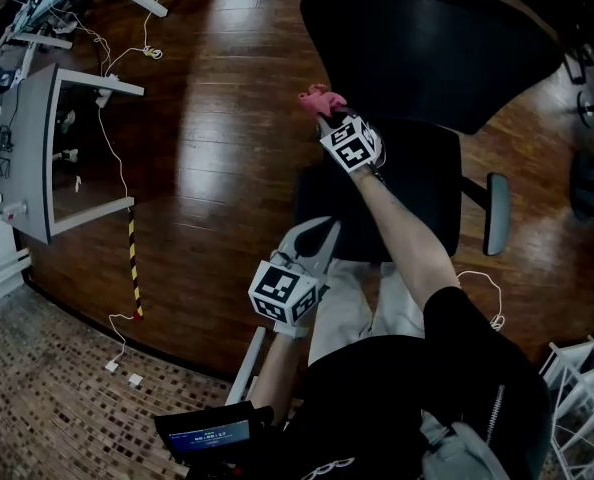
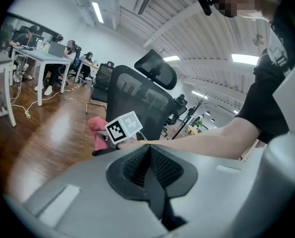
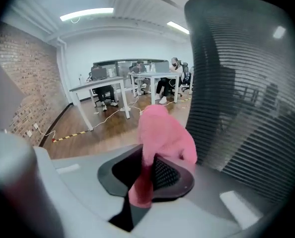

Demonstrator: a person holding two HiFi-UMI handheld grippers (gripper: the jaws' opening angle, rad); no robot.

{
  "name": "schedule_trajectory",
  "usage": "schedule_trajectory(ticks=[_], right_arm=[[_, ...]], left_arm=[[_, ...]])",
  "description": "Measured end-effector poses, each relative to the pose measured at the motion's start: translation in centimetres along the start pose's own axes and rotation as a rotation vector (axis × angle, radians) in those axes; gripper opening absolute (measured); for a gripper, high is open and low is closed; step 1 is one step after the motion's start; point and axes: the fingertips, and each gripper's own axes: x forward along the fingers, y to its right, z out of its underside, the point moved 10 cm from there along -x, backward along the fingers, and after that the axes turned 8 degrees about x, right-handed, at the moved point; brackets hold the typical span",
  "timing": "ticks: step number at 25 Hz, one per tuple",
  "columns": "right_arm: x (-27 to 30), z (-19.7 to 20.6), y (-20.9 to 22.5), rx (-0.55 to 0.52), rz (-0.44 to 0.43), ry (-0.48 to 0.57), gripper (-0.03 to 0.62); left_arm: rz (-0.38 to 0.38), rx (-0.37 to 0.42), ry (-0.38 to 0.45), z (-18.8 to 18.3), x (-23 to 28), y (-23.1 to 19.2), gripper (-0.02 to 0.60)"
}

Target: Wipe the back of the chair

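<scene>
Dark wood floor (image 1: 207, 168) lies around us, and the chair back (image 3: 247, 83) stands just right of our pink cloth (image 3: 163, 130); we cannot tell if they touch. We judge the mesh could snag the cloth and pull it free, since the right gripper (image 3: 146, 170) pinches only a fold. Our right arm (image 1: 402, 233) reaches out over the seat (image 1: 432, 183). The left gripper (image 2: 148, 152) sits low, jaws together on nothing.
</scene>
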Motion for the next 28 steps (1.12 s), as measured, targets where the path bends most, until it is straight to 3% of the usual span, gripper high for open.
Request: schedule_trajectory(ticks=[6, 11, 22, 28], right_arm=[[-0.4, 1.7, 2.2, 0.033, 0.042, -0.043, 0.040], [-2.1, 3.4, 4.9, -0.029, 0.061, -0.053, 0.041], [-10.5, 9.8, 16.4, 0.097, 0.209, -0.062, 0.043], [-15.4, 13.6, 22.2, 0.291, 0.331, -0.070, 0.044]], left_arm=[[-0.019, -0.018, -0.018, 0.9, -0.4, 0.3, -0.008], [-0.006, -0.015, -0.007, 0.4, 1.3, 1.2, -0.008], [0.084, 0.026, -0.054, 0.4, 7.3, 6.3, -0.008], [0.114, 0.049, -0.075, -0.3, 10.0, 8.5, -0.008]])
